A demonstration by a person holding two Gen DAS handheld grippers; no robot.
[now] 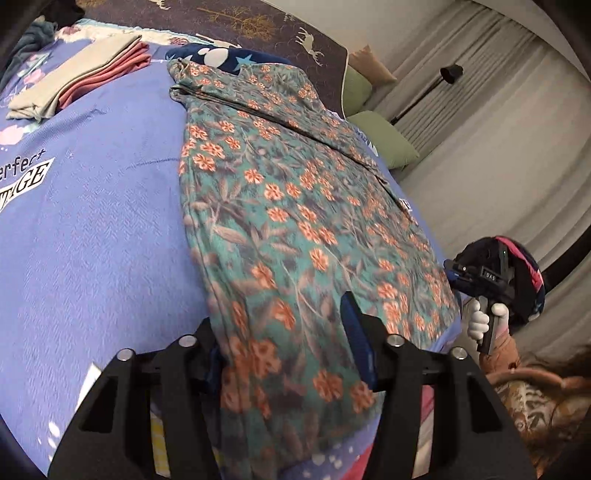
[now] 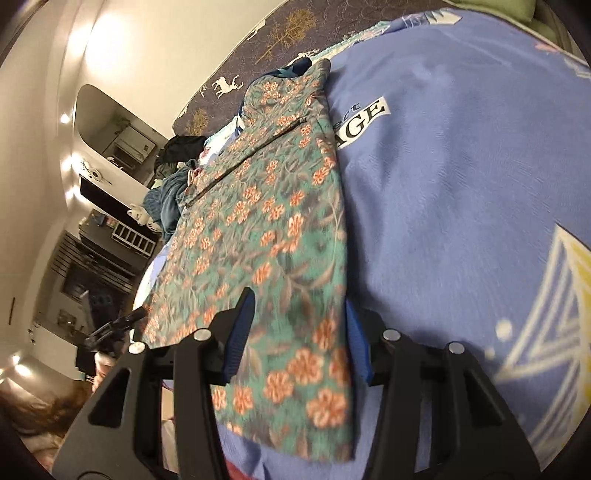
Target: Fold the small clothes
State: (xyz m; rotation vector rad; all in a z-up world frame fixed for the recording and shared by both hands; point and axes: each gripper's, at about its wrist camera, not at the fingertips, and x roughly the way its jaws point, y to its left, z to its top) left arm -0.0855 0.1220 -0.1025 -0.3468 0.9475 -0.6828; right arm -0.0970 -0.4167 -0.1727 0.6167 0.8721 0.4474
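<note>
On blue bedspread: floral garment spread flat, near hem between both claws. Left gripper and right gripper half open, straddling corners, nothing pinched yet. Close on hem evenly, lift together, fold toward collar.

A bedroom around a blue bedspread

The blue bedspread bears a white label with black lettering. At its head runs a dark headboard printed with white deer and gold trees. Green pillows lie by it, before grey curtains and a black lamp. In the right view, dark shelving stands against the cream wall.
</note>
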